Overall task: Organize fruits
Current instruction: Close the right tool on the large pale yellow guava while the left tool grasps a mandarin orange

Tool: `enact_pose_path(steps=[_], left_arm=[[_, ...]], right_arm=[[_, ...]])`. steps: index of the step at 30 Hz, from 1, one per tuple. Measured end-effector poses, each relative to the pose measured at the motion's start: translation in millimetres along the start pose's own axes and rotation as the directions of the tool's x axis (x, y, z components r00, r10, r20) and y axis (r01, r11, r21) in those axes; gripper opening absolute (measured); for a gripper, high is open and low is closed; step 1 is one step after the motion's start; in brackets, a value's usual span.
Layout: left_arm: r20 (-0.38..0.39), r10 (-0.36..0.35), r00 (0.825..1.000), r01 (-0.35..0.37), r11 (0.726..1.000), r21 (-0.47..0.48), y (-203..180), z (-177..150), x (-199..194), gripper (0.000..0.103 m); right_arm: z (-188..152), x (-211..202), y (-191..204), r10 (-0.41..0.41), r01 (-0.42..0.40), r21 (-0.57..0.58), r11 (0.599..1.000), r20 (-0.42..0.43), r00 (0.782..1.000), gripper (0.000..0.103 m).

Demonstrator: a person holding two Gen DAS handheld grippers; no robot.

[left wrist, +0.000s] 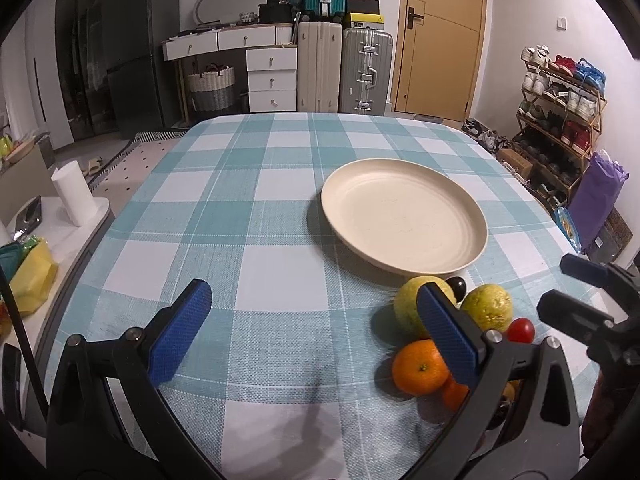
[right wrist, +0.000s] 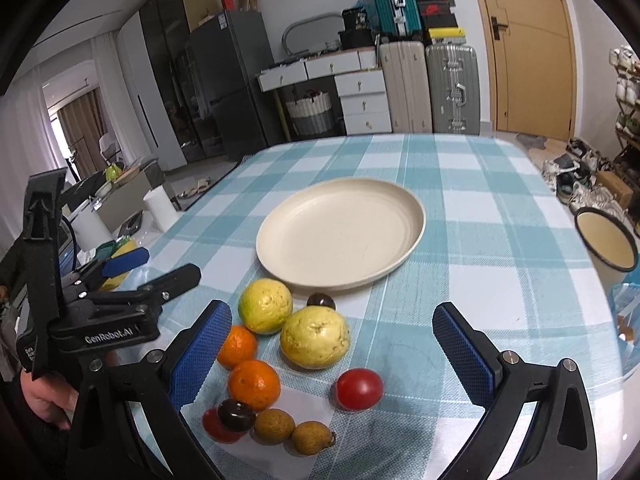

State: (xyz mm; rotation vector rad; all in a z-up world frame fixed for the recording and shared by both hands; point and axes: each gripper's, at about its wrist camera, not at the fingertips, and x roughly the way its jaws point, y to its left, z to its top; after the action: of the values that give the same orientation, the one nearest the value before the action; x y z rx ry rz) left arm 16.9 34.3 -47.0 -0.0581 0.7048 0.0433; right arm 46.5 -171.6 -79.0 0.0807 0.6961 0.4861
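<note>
Teal-and-white checked cloth (left wrist: pixel 248 216) covers the table. Left gripper (right wrist: pixel 120 268), marked "GenRobot.AI", and right gripper (right wrist: pixel 332 344) both gape wide, holding nothing. Mixed loose fruits (right wrist: pixel 280 360) lie clustered just before the empty round cream plate (right wrist: pixel 340 232). Silver ribbed suitcase (right wrist: pixel 452 88) stands behind.

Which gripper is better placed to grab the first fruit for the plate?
Right. The right gripper is open with the nearer guava between its fingers. The left gripper, also open, faces bare tablecloth; the fruit lies off to its right. The plate is empty.
</note>
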Motion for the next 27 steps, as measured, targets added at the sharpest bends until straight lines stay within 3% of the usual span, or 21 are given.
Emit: enact_pose_path(steps=[7,13,24,26,27], left_arm=[[-0.032,-0.024,0.999,0.023,0.999,-0.033,12.8,-2.6,14.1,0.102],[-0.052,-0.052,0.997,0.050,0.998,-0.041,19.0,-5.7,21.6,0.102],[-0.083,-0.085,0.993,0.081,0.995,-0.054,18.3,-11.9,20.9,0.102],[-0.077,-0.087,0.993,0.083,0.995,-0.053,17.2,-12.8,18.6,0.102],[-0.076,-0.089,0.993,0.085,0.995,-0.052,17.0,-14.0,16.8,0.102]], right_arm=[[-3.5,24.8,-2.9,0.040,-0.039,0.018,0.999,-0.062,0.997,0.102],[-4.4,43.7,-3.0,0.067,-0.065,0.027,0.998,-0.106,0.992,0.094],[-7.6,57.6,-4.2,0.109,-0.101,0.059,0.993,-0.164,0.980,0.071],[-9.4,65.3,-8.7,0.153,-0.134,0.102,0.986,-0.212,0.965,0.054],[-10.0,67.2,-10.8,0.168,-0.145,0.120,0.982,-0.216,0.962,0.054]])
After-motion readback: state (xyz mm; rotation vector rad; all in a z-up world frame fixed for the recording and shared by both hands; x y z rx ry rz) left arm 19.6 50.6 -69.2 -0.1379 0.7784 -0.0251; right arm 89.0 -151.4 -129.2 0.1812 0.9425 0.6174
